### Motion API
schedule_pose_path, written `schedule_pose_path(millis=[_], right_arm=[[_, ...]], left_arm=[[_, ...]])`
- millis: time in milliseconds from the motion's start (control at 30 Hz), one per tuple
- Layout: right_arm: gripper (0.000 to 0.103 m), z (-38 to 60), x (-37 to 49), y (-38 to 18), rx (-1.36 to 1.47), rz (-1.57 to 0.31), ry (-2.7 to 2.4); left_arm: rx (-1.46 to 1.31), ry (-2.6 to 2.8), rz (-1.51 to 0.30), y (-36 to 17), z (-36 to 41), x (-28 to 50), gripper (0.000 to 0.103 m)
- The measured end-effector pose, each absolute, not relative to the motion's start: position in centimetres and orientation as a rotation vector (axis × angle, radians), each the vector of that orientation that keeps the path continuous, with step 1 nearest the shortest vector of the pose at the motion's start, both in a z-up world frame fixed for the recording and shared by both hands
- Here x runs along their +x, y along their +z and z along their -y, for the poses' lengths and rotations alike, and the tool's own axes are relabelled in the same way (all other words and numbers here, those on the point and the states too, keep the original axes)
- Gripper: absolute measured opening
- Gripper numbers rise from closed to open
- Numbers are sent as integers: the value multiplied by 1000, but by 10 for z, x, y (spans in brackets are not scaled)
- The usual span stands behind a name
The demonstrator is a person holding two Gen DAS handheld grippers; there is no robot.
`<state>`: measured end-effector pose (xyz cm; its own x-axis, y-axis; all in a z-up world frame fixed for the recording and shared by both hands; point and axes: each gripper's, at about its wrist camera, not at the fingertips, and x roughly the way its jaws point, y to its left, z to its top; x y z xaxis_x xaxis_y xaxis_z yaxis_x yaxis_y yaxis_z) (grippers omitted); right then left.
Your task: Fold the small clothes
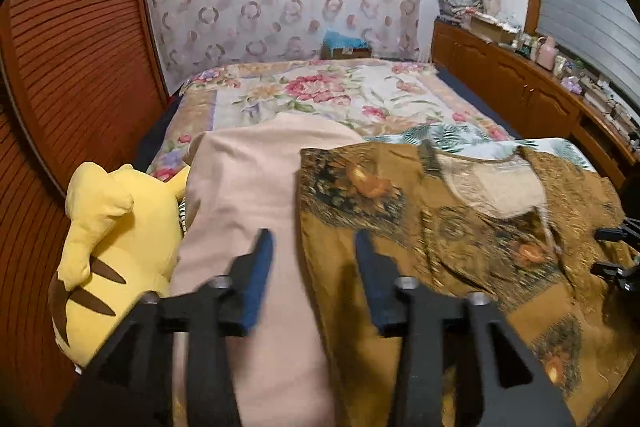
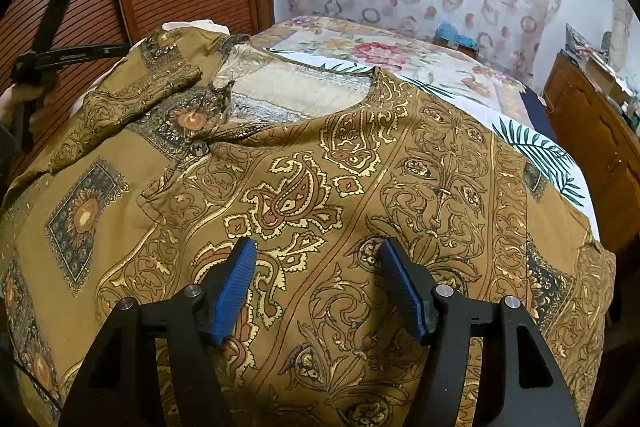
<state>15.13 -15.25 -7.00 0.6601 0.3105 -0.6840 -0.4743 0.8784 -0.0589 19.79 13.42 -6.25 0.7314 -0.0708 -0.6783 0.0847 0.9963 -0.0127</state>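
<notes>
Mustard paisley shirt (image 2: 320,187) flat on bed, jaws of both grippers spread, empty

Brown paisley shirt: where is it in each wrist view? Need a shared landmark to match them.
Left wrist: the brown paisley shirt fills the right half, beside a pink cloth, neckline toward the upper right.
Right wrist: it covers most of the frame under the open right gripper, neckline at upper centre.
Shared landmark: the floral bedspread behind the shirt.
</notes>
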Motion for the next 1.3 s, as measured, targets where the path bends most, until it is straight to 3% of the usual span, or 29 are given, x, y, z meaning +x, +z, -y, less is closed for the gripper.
schedule_pose_path(millis=[167, 467, 800, 900, 1300], right_arm=[[67, 153, 152, -70, -243, -723, 448], [68, 154, 152, -70, -244, -723, 448], [68, 154, 152, -69, -245, -723, 449], [68, 154, 152, -69, -245, -723, 449], [68, 154, 152, -69, -246, -723, 450]], left_arm=[[27, -131, -727, -56, -119, 160, 53], [19, -224, -756, -71, -81, 128, 54], [24, -260, -838, -92, -69, 144, 54], [11, -305, -849, -91, -63, 137, 46], [61, -401, -861, -90, -16, 92, 45]])
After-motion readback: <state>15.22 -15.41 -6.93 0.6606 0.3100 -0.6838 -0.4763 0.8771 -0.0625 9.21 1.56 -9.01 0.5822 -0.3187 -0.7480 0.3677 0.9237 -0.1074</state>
